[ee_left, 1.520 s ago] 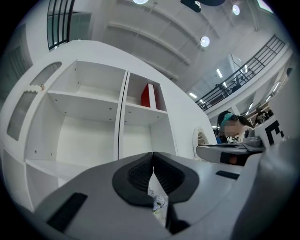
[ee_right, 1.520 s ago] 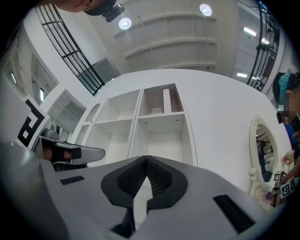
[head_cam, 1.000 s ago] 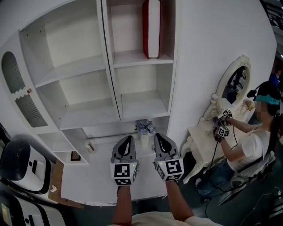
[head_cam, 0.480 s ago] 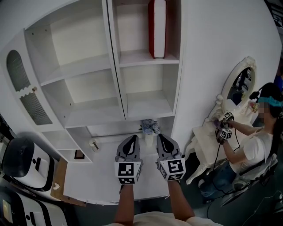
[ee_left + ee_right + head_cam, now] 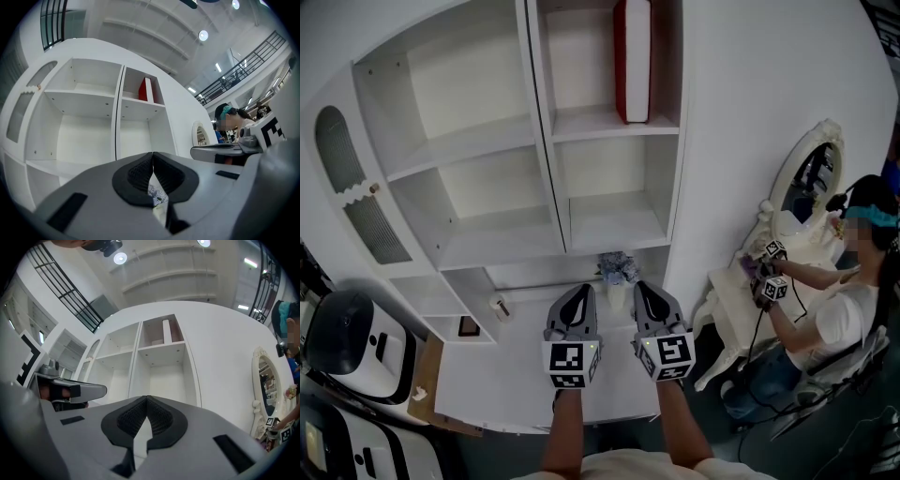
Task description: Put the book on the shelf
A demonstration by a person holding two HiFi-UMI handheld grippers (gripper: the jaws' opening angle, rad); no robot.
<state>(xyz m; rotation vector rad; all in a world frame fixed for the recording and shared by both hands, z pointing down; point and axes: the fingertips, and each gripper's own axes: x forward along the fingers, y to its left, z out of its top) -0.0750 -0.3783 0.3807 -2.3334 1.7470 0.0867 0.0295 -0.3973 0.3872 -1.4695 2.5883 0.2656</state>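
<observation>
The red book (image 5: 633,61) stands upright in the top right compartment of the white shelf (image 5: 546,141). It shows as a red spine (image 5: 145,90) in the left gripper view and as pale page edges (image 5: 166,331) in the right gripper view. My left gripper (image 5: 578,292) and right gripper (image 5: 643,287) hang side by side over the white tabletop (image 5: 506,375), well below the book and pointing toward the shelf. Both are shut, pads together with nothing between them, as the left gripper (image 5: 153,155) and the right gripper (image 5: 147,399) show in their own views.
A small vase of pale flowers (image 5: 617,270) stands on the tabletop just beyond the jaws. A small white object (image 5: 497,307) and a dark frame (image 5: 461,328) lie at the left. A seated person (image 5: 825,309) works at a vanity with an oval mirror (image 5: 806,173) on the right. White machines (image 5: 347,342) stand at the left.
The head view has shifted a little, so the shelf sits slightly further right. Both grippers have stayed in place, still shut. The seated person's hands have moved slightly.
</observation>
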